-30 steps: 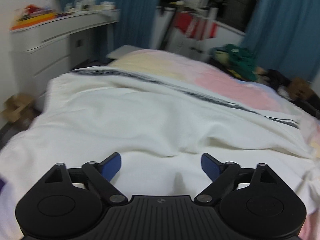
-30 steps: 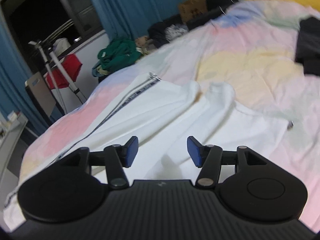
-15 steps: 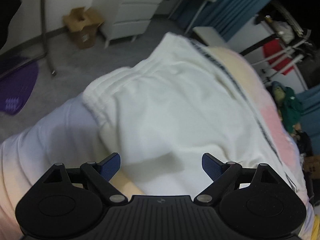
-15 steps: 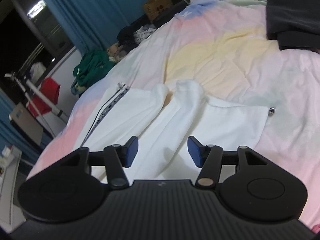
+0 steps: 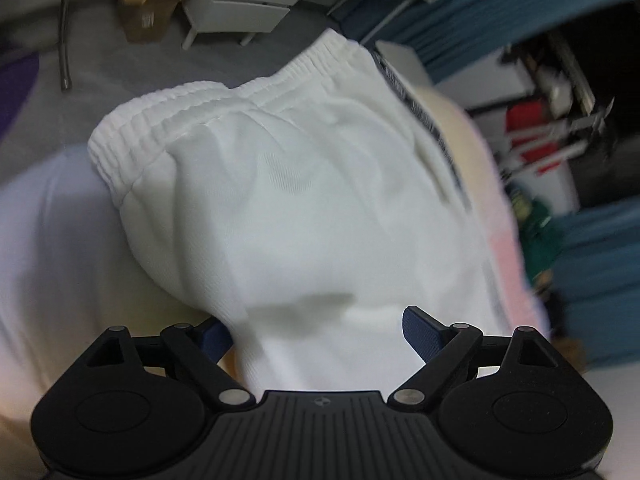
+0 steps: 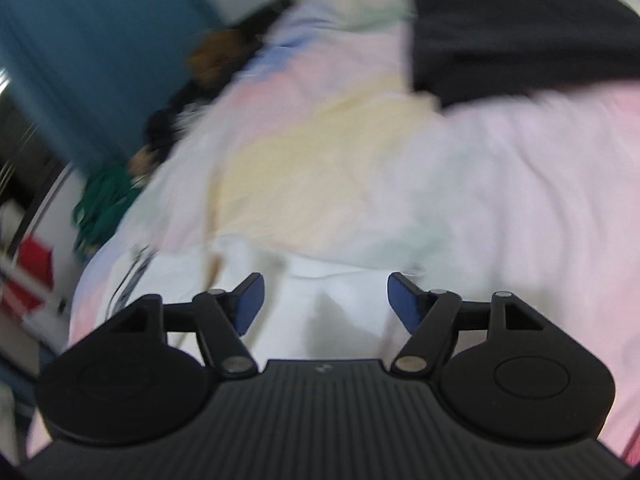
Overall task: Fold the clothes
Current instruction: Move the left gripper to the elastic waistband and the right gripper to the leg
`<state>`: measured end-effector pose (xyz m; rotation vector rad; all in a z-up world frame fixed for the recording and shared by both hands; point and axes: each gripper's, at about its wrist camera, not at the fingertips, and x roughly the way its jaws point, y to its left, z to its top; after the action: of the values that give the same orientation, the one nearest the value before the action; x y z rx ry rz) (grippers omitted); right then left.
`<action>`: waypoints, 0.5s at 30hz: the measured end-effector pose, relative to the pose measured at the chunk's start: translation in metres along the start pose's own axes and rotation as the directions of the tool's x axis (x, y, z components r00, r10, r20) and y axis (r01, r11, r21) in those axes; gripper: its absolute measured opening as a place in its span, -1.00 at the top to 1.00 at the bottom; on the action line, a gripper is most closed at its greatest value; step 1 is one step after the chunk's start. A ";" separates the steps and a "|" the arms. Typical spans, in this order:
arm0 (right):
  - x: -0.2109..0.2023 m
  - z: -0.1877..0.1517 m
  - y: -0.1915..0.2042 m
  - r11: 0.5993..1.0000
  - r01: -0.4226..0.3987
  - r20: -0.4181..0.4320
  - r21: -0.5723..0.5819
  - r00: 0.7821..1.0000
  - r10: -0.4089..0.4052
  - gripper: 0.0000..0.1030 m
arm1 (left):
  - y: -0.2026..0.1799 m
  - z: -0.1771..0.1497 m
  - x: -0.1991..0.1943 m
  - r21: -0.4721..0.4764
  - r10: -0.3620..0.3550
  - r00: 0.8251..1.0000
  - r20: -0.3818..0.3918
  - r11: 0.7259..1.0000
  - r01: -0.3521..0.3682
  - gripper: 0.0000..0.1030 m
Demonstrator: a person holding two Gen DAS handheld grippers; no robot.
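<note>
Left gripper (image 5: 318,330) is spread wide, nothing pinched; the white sweatpants (image 5: 304,200) fill the gap between its fingers and the left pad (image 5: 216,338) is partly tucked behind the fabric edge. Pants lie flat on the pastel bedsheet (image 5: 52,248), ribbed elastic waistband (image 5: 168,108) at the end of the bed nearest the white drawer unit (image 5: 248,8), dark side stripe (image 5: 432,128) running along the far edge. Cardboard box (image 5: 148,4) sits on the grey floor by the drawers. Right gripper (image 6: 326,300) is also apart and empty, over the leg end of the same pants (image 6: 328,312); view is motion-blurred. Beyond it the pink/yellow sheet (image 6: 500,184), with a black garment (image 6: 520,36) lying on it well apart from the pants. Green clothes pile (image 6: 104,204) sits off the bed's side, by the blue curtain (image 6: 92,52).
</note>
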<state>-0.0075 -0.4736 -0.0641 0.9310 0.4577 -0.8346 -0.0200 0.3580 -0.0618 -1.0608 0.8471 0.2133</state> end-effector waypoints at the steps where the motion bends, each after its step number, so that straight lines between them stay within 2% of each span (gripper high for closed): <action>1: 0.003 0.000 -0.005 0.999 0.011 -0.009 0.032 1.000 -0.011 -0.38 | 0.005 0.002 -0.003 -0.028 -0.040 0.999 0.011 0.999 0.040 -0.73; 4: 0.011 0.000 -0.013 0.995 0.028 -0.036 0.096 0.999 -0.024 -0.38 | 0.008 0.004 -0.011 -0.050 -0.130 0.990 0.047 0.990 0.132 -0.72; 10: 0.040 -0.010 -0.003 0.992 -0.050 -0.166 0.118 0.984 0.069 -0.39 | 0.011 0.005 -0.013 -0.074 -0.247 0.966 0.070 0.965 0.252 -0.73; 12: 0.045 -0.011 -0.005 0.971 -0.148 -0.182 0.187 0.966 0.182 -0.38 | 0.014 0.005 -0.010 -0.099 -0.267 0.961 0.069 0.957 0.273 -0.73; 15: 0.046 -0.013 -0.006 0.902 -0.320 -0.157 0.289 0.914 0.374 -0.38 | 0.015 0.005 -0.007 -0.121 -0.275 0.959 0.069 0.952 0.282 -0.73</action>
<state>0.0156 -0.4847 -0.1051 1.3076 0.3511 -0.4736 -0.0297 0.3715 -0.0663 -1.2791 0.6338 0.0571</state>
